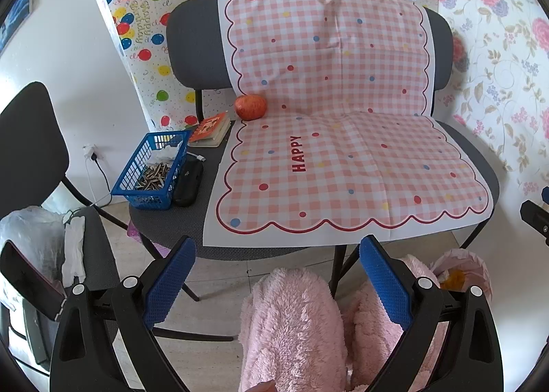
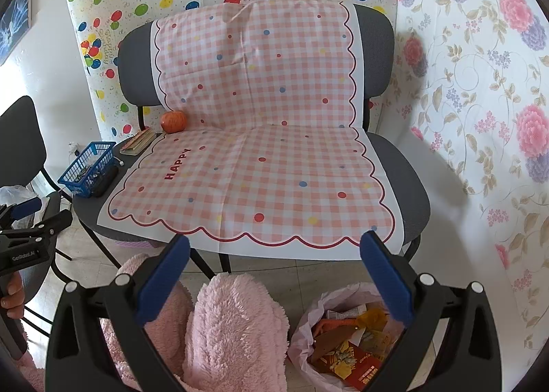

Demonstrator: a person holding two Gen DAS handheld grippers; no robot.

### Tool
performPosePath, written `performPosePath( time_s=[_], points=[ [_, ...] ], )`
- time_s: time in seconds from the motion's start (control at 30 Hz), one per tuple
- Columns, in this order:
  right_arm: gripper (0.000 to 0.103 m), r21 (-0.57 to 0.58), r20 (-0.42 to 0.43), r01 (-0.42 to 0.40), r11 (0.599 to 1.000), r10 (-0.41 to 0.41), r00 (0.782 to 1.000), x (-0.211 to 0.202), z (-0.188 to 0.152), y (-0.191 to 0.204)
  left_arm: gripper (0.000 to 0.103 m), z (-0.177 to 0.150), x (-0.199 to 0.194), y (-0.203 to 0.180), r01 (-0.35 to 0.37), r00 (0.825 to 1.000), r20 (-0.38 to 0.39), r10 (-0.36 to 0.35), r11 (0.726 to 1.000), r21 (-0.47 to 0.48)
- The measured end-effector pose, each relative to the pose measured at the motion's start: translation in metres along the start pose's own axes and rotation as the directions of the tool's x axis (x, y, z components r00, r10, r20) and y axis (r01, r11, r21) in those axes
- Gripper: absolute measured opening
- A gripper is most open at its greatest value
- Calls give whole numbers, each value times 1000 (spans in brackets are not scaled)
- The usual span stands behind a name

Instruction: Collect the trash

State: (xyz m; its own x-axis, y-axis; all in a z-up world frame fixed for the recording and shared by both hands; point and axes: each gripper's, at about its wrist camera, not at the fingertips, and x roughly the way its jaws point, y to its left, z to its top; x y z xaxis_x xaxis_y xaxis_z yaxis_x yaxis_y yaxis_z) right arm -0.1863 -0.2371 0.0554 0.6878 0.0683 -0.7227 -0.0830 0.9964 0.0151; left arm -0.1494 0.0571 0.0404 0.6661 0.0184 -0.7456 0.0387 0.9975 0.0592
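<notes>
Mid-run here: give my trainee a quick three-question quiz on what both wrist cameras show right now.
1. True or false: the apple sits inside the blue basket.
2. What lies directly against the basket's right side? A) book B) black case C) cloth
3. Where is the trash bag?

Key:
1. False; it sits on the seat by the checked cloth.
2. B, the black case.
3. On the floor under the open right gripper.

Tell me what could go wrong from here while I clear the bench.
1. The apple and book are not trash; the tongs might collect them by mistake.
2. Gripping the blue basket by one wall could tip it and spill its shells.
3. The trash bag looks nearly full; additions may fall out.
</notes>
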Motion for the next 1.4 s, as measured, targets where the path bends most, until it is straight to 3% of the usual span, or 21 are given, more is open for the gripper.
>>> performPosePath(
  time_s=[1.17, 1.27, 1.4],
  points=[
    [97, 2, -3, -4, 1000, 4, 1000, 3, -1, -3, 95, 3, 3, -1, 16, 1000, 11, -17, 999, 30],
    [97, 9, -14, -3, 1000, 3, 1000, 10, -4, -6, 95, 7, 14, 2, 46, 999, -8, -45, 998, 31],
    [97, 18, -40, 10, 1000, -9, 999, 36, -3, -18, 95, 12, 43, 0, 16, 999, -48, -14, 999, 35]
  ],
)
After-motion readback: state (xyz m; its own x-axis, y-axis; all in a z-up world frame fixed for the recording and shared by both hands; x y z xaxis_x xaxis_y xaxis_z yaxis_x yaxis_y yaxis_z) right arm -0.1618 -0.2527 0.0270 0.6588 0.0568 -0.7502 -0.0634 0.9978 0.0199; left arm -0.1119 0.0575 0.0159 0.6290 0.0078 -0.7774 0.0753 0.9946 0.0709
